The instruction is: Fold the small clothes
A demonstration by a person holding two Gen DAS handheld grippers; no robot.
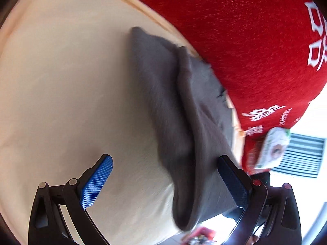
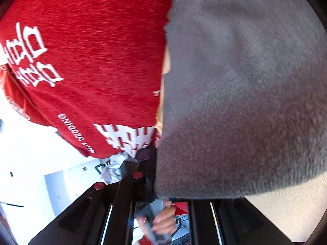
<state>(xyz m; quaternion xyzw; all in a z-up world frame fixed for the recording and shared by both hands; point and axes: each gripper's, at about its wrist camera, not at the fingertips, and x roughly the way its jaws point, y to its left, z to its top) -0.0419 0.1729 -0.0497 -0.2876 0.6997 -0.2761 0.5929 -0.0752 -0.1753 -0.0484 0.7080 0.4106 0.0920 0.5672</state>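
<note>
A small grey garment [image 1: 184,122] lies folded in a long strip on the cream table [image 1: 61,81], near its edge. My left gripper [image 1: 169,181] is open, its blue-padded fingers [image 1: 98,181] spread on either side of the garment's near end. In the right wrist view the grey garment [image 2: 245,102] fills most of the frame and drapes over my right gripper [image 2: 163,183], hiding its fingertips. One black finger [image 2: 150,173] shows against the cloth's left edge.
A person in a red shirt with white lettering [image 1: 255,40] stands close against the table edge, also in the right wrist view [image 2: 92,61]. A vent grille [image 1: 302,155] and white floor show beyond the table.
</note>
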